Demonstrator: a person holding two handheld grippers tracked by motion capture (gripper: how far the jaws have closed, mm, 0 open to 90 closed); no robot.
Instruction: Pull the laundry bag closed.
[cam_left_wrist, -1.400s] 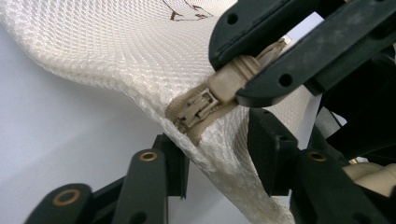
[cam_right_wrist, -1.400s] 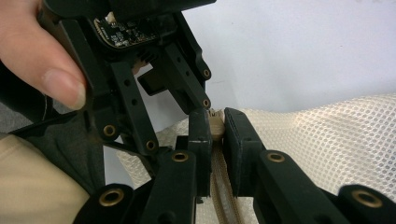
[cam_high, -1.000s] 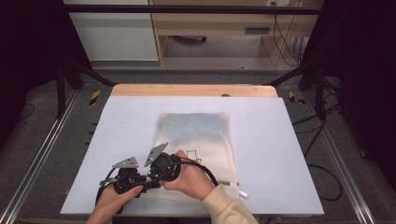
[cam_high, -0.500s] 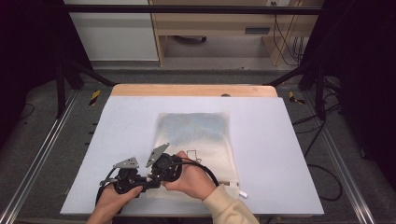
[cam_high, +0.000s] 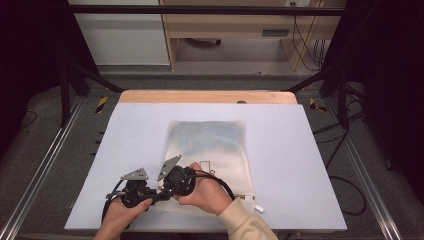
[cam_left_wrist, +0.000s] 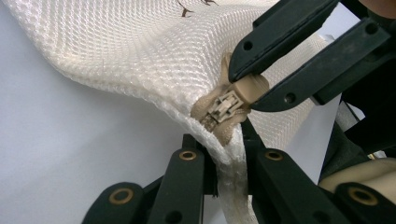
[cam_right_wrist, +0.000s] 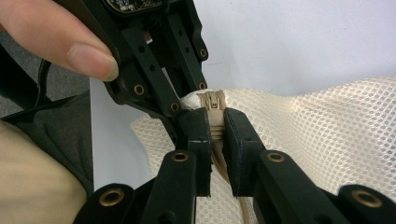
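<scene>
A cream mesh bag lies flat in the middle of the table. At its near left corner both grippers meet. My left gripper is shut on the bag's corded seam just below the zipper slider; its jaws have just been closing on that seam. My right gripper is shut on the beige zipper pull, which sticks out from the slider. In the high view the left gripper and the right gripper point at each other, tips almost touching.
The bag rests on a pale grey table top with a wooden strip along its far edge. A small white tag lies by the bag's near right corner. Black frame posts stand at both far sides.
</scene>
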